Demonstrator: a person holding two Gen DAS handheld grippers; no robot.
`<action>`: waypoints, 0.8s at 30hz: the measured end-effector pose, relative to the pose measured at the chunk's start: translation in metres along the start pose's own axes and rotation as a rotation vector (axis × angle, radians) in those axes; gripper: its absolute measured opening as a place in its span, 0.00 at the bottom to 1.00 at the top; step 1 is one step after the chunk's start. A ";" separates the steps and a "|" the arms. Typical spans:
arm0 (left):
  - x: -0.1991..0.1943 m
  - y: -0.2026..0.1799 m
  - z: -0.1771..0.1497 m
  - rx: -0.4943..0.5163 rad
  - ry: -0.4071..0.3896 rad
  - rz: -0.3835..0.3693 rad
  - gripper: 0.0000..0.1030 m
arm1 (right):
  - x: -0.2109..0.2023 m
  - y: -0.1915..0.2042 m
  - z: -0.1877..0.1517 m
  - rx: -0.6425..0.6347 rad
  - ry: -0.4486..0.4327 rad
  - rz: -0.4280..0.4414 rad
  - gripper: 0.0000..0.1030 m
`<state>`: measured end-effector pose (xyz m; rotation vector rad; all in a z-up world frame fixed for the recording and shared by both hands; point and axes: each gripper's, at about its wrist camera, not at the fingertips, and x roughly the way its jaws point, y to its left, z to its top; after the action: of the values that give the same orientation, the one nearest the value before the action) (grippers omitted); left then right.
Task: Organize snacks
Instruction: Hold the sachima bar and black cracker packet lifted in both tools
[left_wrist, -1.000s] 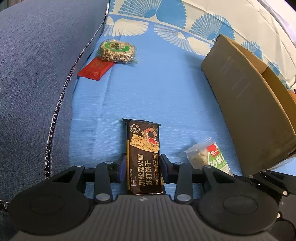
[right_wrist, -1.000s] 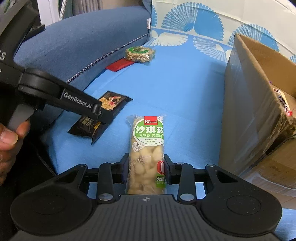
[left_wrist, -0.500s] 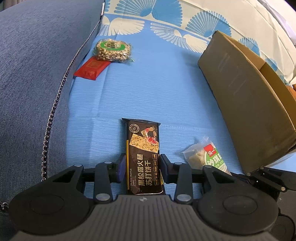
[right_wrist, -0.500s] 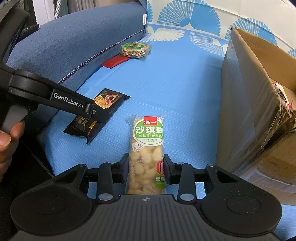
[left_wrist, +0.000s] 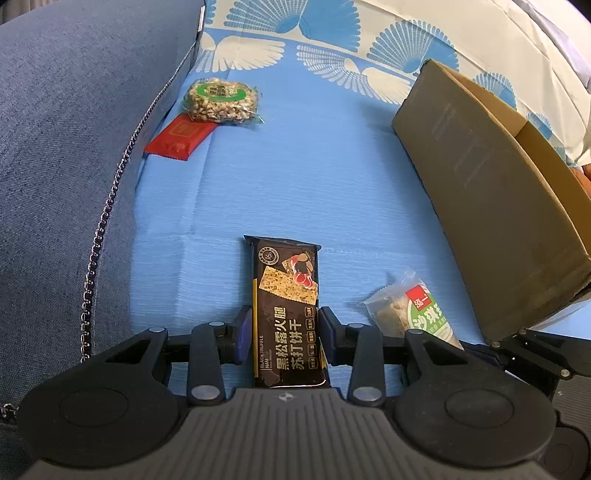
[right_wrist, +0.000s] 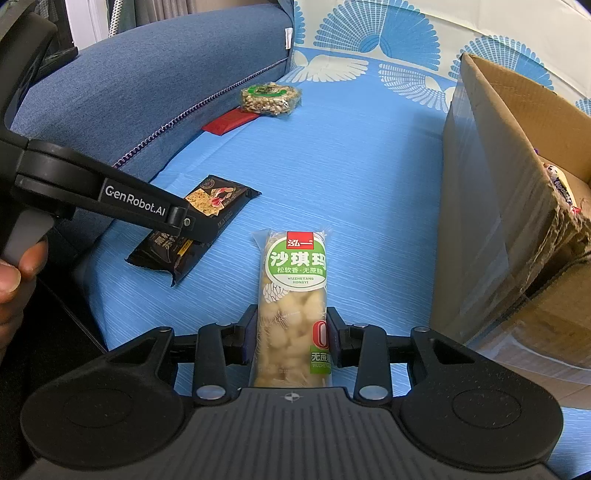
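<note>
While both packets are clamped, the scene runs from a wide blue bed sheet and a navy cushion down to small snacks. A cardboard box stands open on the right; a few wrappers show inside, too hidden to identify. The left tool is clamped on a black cracker packet lying flat on the sheet. The right tool is clamped on a green-labelled sachima bar, just beside the box. Far off, a round nut cake overlaps a red packet by the cushion. Risks, as I judge them: slick wrappers could slip during lifting, and the tools sit close enough to collide, or the box's tall wall could catch a packet.
</note>
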<state>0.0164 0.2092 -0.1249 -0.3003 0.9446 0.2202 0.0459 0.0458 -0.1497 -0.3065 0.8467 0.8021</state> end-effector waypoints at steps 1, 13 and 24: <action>0.000 0.000 0.000 0.001 0.000 0.001 0.40 | 0.000 0.000 0.000 0.000 0.001 0.000 0.38; 0.001 -0.002 -0.001 0.006 -0.006 0.002 0.40 | 0.001 0.001 -0.001 -0.007 0.002 -0.004 0.38; -0.001 -0.001 -0.002 0.005 -0.013 -0.002 0.40 | -0.005 0.000 -0.002 -0.006 -0.027 -0.010 0.37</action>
<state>0.0146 0.2077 -0.1252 -0.2949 0.9315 0.2181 0.0427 0.0425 -0.1468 -0.3043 0.8172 0.7985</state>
